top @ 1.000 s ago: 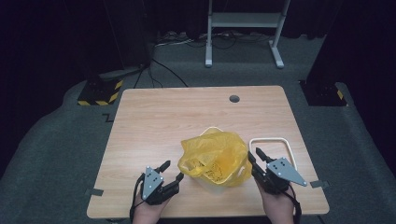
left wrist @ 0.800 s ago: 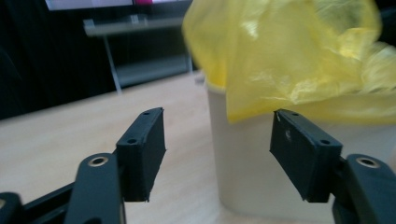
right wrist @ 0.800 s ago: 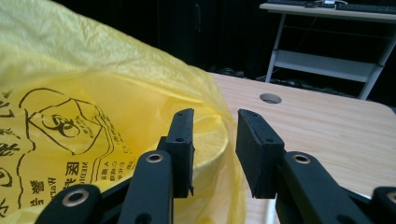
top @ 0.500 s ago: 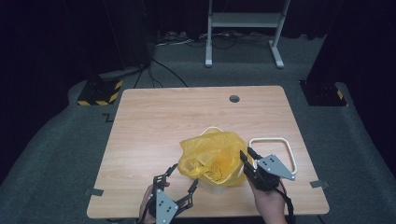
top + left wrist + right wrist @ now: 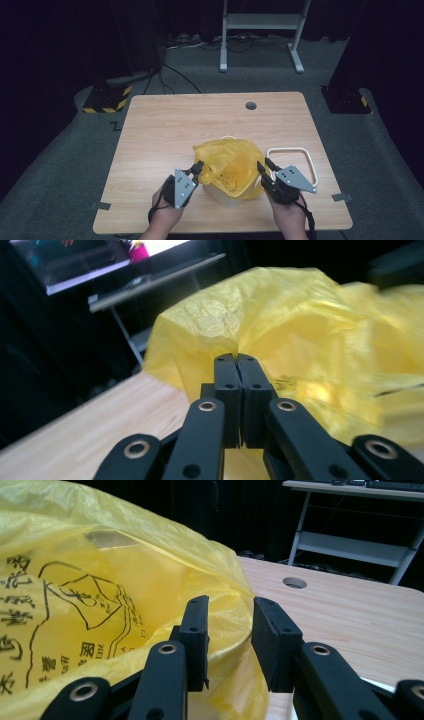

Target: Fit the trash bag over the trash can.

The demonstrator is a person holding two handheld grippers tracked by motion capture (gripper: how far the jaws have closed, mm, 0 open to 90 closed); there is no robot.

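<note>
Near the table's (image 5: 150,150) front edge, the left gripper (image 5: 198,169) has just been closing and now pinches thin, soft yellow bag (image 5: 235,162) film. The right gripper (image 5: 262,167) straddles the bag-covered container rim, jaws narrowly parted. The film looks light, slippery, tearable; best held at the edge

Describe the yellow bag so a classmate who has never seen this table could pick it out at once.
Start at the wooden table and look to its near edge, between the two grippers. The yellow bag sits there, draped over a pale container. It alone is crinkled yellow plastic with dark print; the white frame beside it is rigid.
</note>
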